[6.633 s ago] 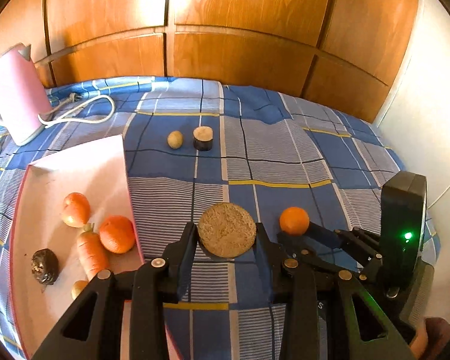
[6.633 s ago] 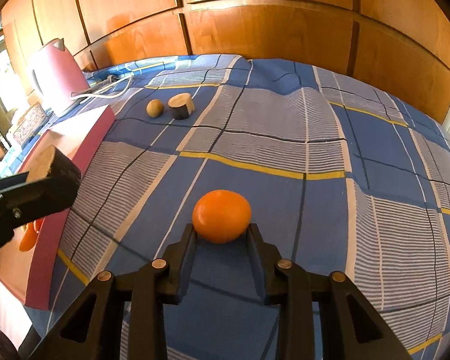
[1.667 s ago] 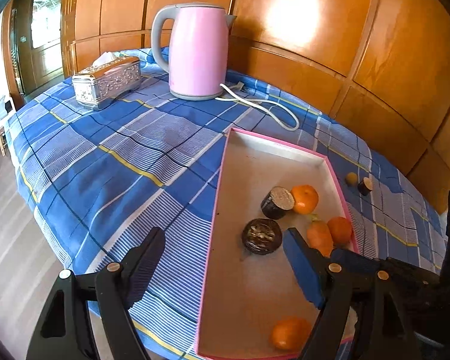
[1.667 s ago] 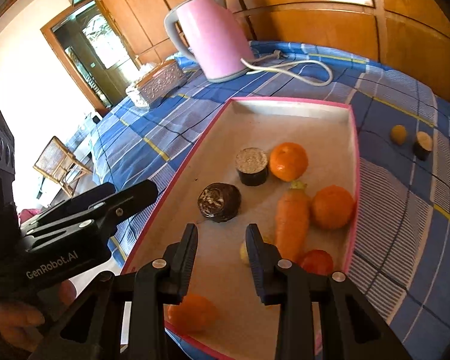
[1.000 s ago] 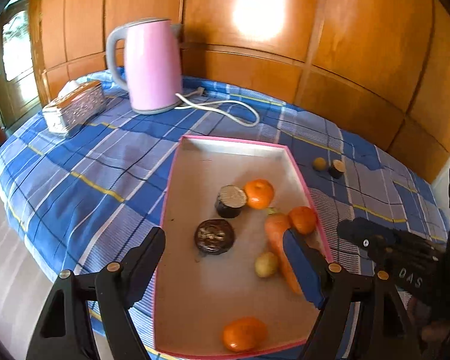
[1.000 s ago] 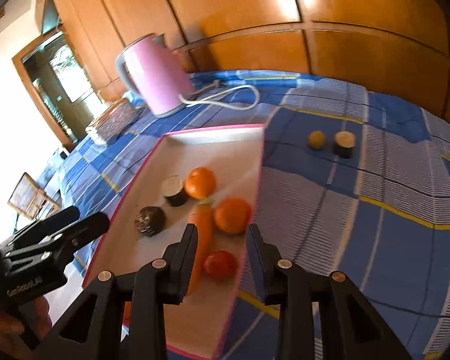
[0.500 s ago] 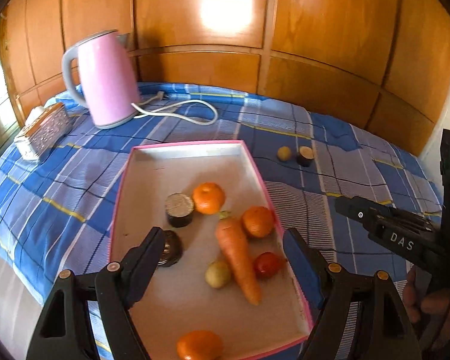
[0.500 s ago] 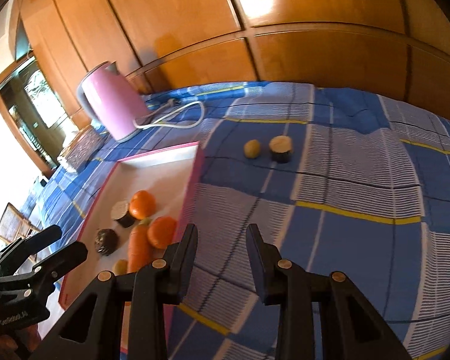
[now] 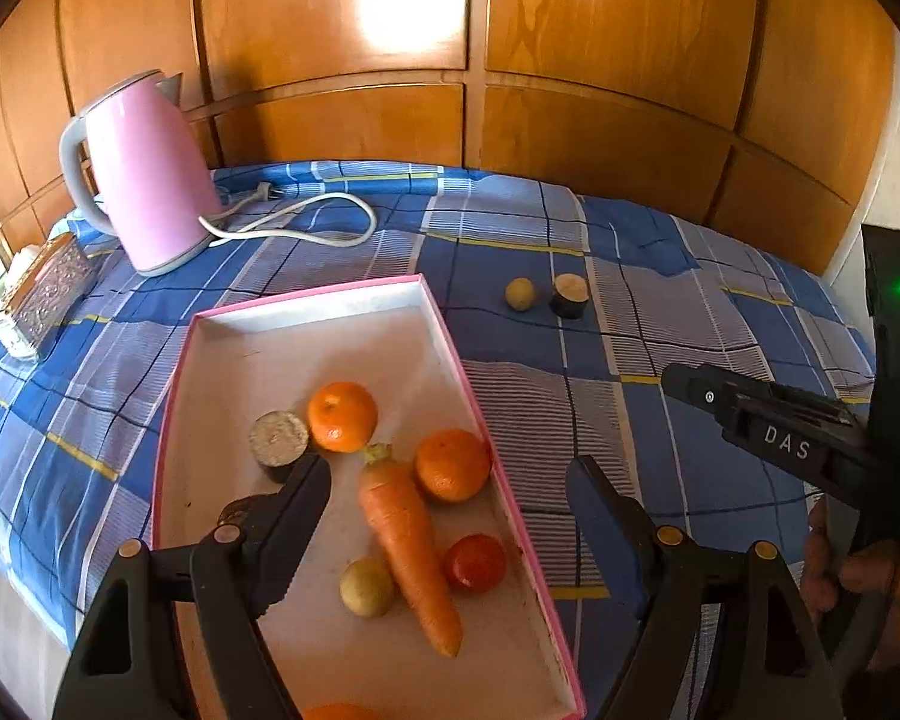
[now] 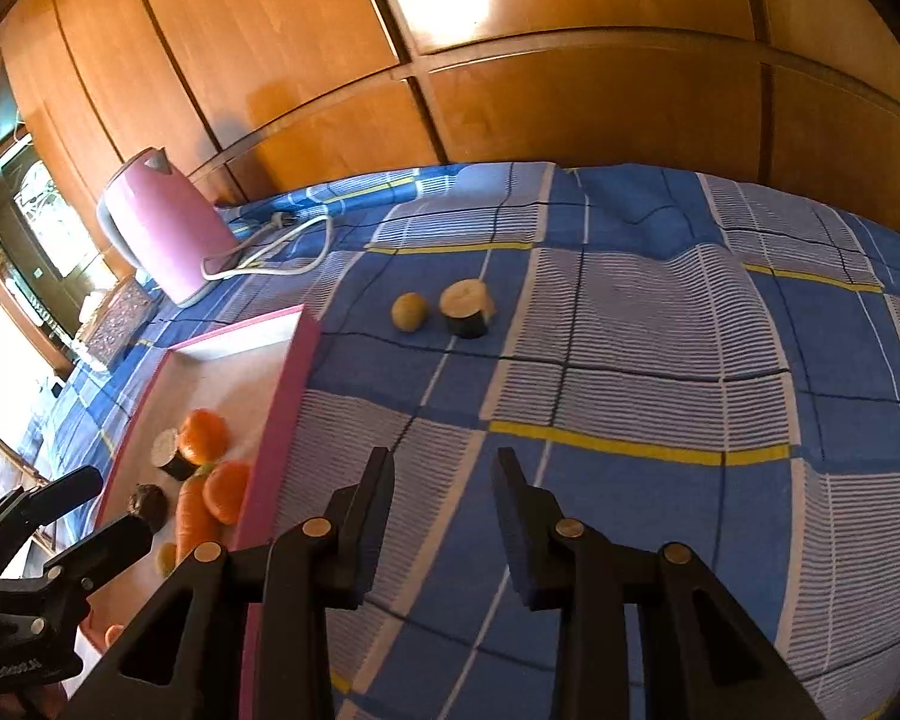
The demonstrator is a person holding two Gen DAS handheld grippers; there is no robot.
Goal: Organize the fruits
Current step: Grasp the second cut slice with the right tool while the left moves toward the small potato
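A pink-rimmed tray (image 9: 444, 324) holds two oranges (image 9: 342, 416), a carrot (image 9: 408, 540), a red tomato (image 9: 476, 562), a small yellow fruit (image 9: 366, 587) and two dark round pieces (image 9: 278, 444). My left gripper (image 9: 450, 498) is open and empty above the tray's near end. A small yellow fruit (image 10: 409, 311) and a dark cut piece (image 10: 465, 307) lie on the blue checked cloth beyond the tray. My right gripper (image 10: 444, 480) is open and empty above the cloth, right of the tray (image 10: 288, 372).
A pink kettle (image 9: 144, 174) with a white cord (image 9: 306, 222) stands at the back left. A silver box (image 9: 42, 294) sits at the left edge. Wooden panels back the table. The right gripper's body (image 9: 798, 444) shows at the right.
Both grippers have swung right, away from the tray's left side toward the two pieces on the cloth. Both stay open and empty.
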